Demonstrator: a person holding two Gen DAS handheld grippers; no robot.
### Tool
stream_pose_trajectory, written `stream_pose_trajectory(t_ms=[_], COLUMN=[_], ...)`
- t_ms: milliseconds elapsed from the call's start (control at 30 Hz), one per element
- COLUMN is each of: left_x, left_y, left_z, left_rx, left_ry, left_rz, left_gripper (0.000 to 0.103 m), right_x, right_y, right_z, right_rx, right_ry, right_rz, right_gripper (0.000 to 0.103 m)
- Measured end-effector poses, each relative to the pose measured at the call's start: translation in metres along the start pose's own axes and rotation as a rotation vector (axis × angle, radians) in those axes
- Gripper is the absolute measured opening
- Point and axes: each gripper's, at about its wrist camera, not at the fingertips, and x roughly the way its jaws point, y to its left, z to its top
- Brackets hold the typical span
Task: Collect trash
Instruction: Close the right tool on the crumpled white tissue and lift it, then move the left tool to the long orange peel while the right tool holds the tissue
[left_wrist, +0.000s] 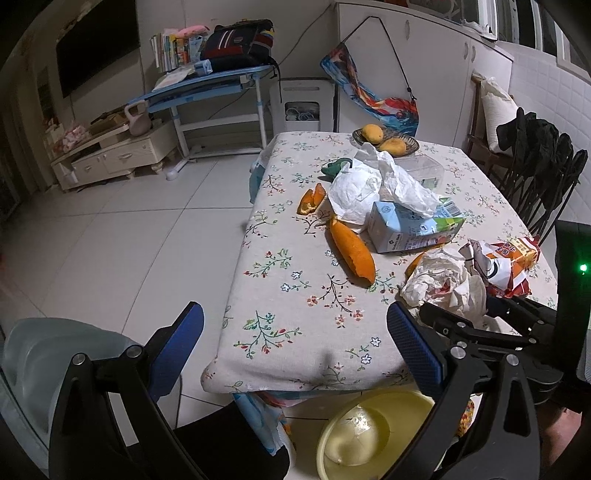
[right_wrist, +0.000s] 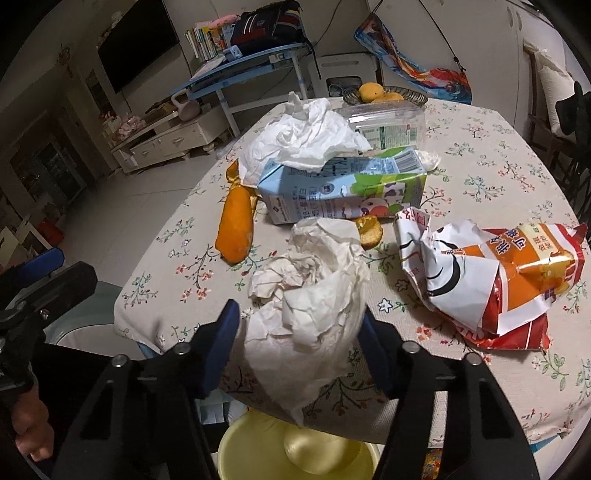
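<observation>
1. Left wrist view: left gripper (left_wrist: 295, 343) hangs over the near table edge, blue pads wide apart, nothing between them.
2. Same view, table (left_wrist: 295, 295) has a cream floral cloth. On it: long orange peel (left_wrist: 351, 251), smaller peel piece (left_wrist: 311, 201), blue-green milk carton (left_wrist: 410, 227) lying on its side, white paper (left_wrist: 373, 184) draped over the carton, crumpled tissue wad (left_wrist: 448, 282), orange-red snack bag (left_wrist: 509, 264) with Chinese print, not readable here.
3. Far end: dish of mangoes (left_wrist: 384, 139). Yellow basin (left_wrist: 364, 435) sits on the floor under the near edge.
4. Room: pale tile floor, blue desk (left_wrist: 207, 92) stacked with books and a bag, dark TV on the wall.
5. Right wrist view: right gripper (right_wrist: 301, 341) straddles the crumpled tissue wad (right_wrist: 310, 295) at the near table edge; whether the pads press on it, cannot tell.
6. Milk carton (right_wrist: 343, 188) carries a barcode and small print, too small to read. Snack bag (right_wrist: 498, 280) shows large Chinese characters. Clear plastic box (right_wrist: 388, 123) has a green-white label, unreadable.
7. Yellow basin (right_wrist: 299, 450) lies directly below the wad.
</observation>
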Motion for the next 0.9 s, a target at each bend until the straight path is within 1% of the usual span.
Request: stream_pose_trajectory(t_ms=[100, 167, 233, 300, 500, 600, 667, 800, 900], left_x=[0.000, 0.001, 0.000, 0.000, 0.003, 0.010, 0.014, 0.025, 0.037], left_y=[0.000, -0.001, -0.001, -0.001, -0.001, 0.004, 0.006, 0.000, -0.008], left_z=[0.000, 0.000, 0.000, 0.000, 0.000, 0.001, 0.004, 0.013, 0.021], left_rx=[-0.001, 0.001, 0.000, 0.000, -0.004, -0.035, -0.047, -0.025, -0.018], left_ry=[0.000, 0.001, 0.001, 0.001, 0.012, 0.035, 0.040, 0.044, 0.065], left_rz=[0.002, 0.004, 0.002, 0.002, -0.005, -0.020, -0.015, 0.001, -0.012], left_gripper=[0.096, 0.096, 0.096, 0.096, 0.096, 0.096, 0.096, 0.096, 0.096], right_x=[-0.001, -0.001, -0.002, -0.003, -0.010, -0.017, -0.021, -0.033, -0.039], right_y=[-0.001, -0.002, -0.002, -0.003, -0.003, -0.005, -0.006, -0.016, -0.023], right_z=[-0.001, -0.001, -0.001, -0.002, -0.001, -0.002, -0.003, -0.006, -0.009], right_rx=[0.003, 0.003, 0.004, 0.004, -0.001, -0.002, 0.001, 0.019, 0.034], right_ry=[0.001, 0.001, -0.002, -0.002, -0.030, -0.049, -0.060, -0.080, -0.088], right_rz=[0.011, 0.022, 0.028, 0.042, 0.067, 0.071, 0.073, 0.070, 0.064], right_gripper=[0.049, 0.040, 0.037, 0.026, 0.022, 0.020, 0.020, 0.020, 0.020])
